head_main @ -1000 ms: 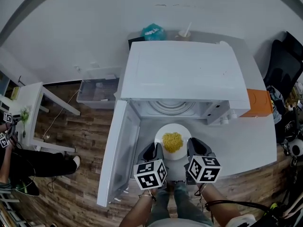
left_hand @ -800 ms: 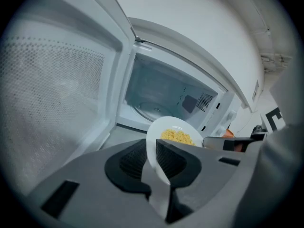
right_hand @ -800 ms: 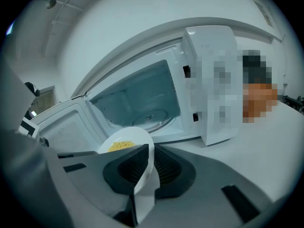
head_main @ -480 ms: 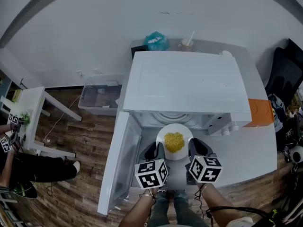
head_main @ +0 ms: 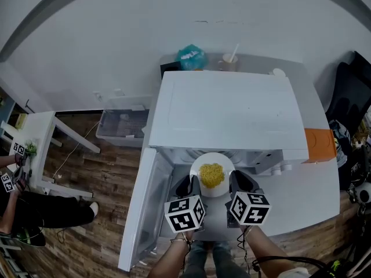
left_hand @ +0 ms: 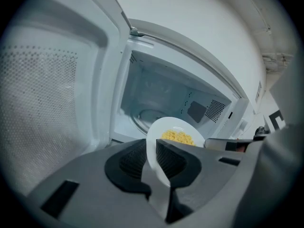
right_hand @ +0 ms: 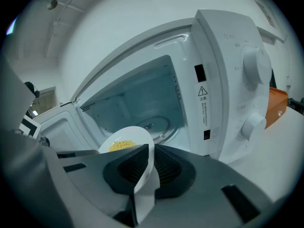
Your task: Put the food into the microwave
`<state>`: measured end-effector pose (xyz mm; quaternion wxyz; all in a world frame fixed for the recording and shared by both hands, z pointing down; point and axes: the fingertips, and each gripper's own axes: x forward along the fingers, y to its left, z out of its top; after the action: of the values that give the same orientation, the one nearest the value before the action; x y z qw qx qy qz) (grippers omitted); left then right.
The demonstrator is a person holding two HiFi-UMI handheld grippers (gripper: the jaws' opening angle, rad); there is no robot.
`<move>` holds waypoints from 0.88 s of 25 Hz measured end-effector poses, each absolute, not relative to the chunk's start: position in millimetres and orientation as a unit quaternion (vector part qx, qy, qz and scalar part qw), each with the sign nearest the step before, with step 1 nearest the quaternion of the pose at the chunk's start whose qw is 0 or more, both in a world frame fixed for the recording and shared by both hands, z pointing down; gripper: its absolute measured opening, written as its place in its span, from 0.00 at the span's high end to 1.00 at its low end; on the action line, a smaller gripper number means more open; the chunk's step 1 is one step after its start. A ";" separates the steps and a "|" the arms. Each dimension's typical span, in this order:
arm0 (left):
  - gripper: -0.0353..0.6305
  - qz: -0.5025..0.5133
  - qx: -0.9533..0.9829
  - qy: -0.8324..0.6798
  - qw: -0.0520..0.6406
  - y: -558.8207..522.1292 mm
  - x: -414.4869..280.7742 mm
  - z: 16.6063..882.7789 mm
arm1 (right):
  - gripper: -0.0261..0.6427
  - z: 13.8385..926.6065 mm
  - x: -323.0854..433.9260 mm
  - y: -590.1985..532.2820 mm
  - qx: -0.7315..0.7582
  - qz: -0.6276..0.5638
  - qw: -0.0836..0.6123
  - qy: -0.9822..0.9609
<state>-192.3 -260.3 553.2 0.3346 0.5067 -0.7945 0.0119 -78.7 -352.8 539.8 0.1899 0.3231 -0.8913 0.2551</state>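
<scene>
Yellow food (head_main: 212, 174), looks like corn kernels or small pasta, can't tell which. It's piled in the middle of a round white plate (head_main: 195, 169), and the plate is up in the air right at the mouth of the open microwave (head_main: 226, 109), not set down on anything.

The left tongs (left_hand: 152, 152) are clenched on the plate's left rim and the right tongs (right_hand: 146, 161) on its right rim. In both gripper views the thin rim sits pinched between ribbed dark pads, so it's a two-sided carry with the plate about level.

My read is that this is the insertion step. The far edge of the plate is at the opening, but it isn't on the glass turntable (right_hand: 158, 124) yet. The next move probably needs a straight push inward with both sides kept even so the food doesn't slide. Then lower it onto the turntable and let go of both rims. The right side looks snug, since the control panel with its two round knobs (right_hand: 256, 64) is just beside the opening. On the left, the door (head_main: 142, 204) is swung wide open.

Materials: the plate is smooth and glossy, likely ceramic, so a rim grip could slip. The microwave is a boxy, matte white shell with a perforated mesh panel in the door. It sits on a pale surface (head_main: 304, 184) with an orange box (head_main: 319, 145) just beside it. Behind it are a teal bag (head_main: 190, 55) and a cup (head_main: 227, 61). The floor (head_main: 98, 213) is wood plank.
</scene>
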 end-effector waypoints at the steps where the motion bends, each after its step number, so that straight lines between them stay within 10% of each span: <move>1: 0.85 0.011 0.505 -0.795 0.334 -261.6 -194.3 552.9 | 0.89 539.9 -80.3 -353.9 0.323 0.255 0.190 -0.891; 22: 0.85 -0.002 0.496 -0.806 0.324 -291.9 -222.6 553.8 | 0.89 540.8 -102.9 -377.7 0.324 0.248 0.177 -0.896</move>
<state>-222.6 -291.9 553.8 0.3243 0.4960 -0.8055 -0.0023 -102.9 -377.7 540.8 0.1772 0.3239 -0.8956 0.2483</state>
